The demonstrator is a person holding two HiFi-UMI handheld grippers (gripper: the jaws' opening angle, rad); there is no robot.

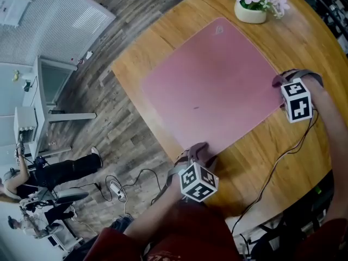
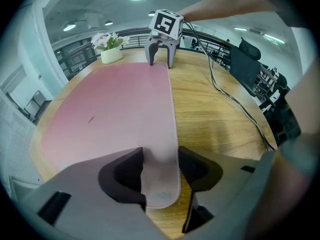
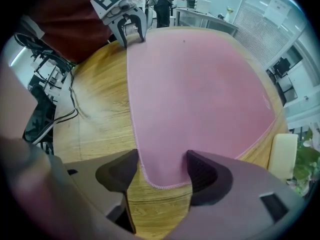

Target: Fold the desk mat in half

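A pink desk mat point(image 1: 212, 86) lies flat on the round wooden table point(image 1: 163, 34). My left gripper point(image 1: 198, 152) stands over the mat's near corner, jaws apart, and in the left gripper view the rounded corner point(image 2: 161, 196) lies flat between the fingers of the left gripper point(image 2: 160, 166) without being pinched. My right gripper point(image 1: 280, 83) points down at the mat's right corner. There too the corner point(image 3: 160, 176) lies between the spread jaws of the right gripper point(image 3: 162, 169), flat on the wood. Each gripper shows in the other's view, at opposite ends of one mat edge.
A white pot of pink flowers point(image 1: 250, 11) stands at the table's far side, just past the mat. A black cable point(image 1: 272, 170) trails from the right gripper across the wood toward me. The table edge point(image 1: 130, 99) drops to the floor at left, where a person sits.
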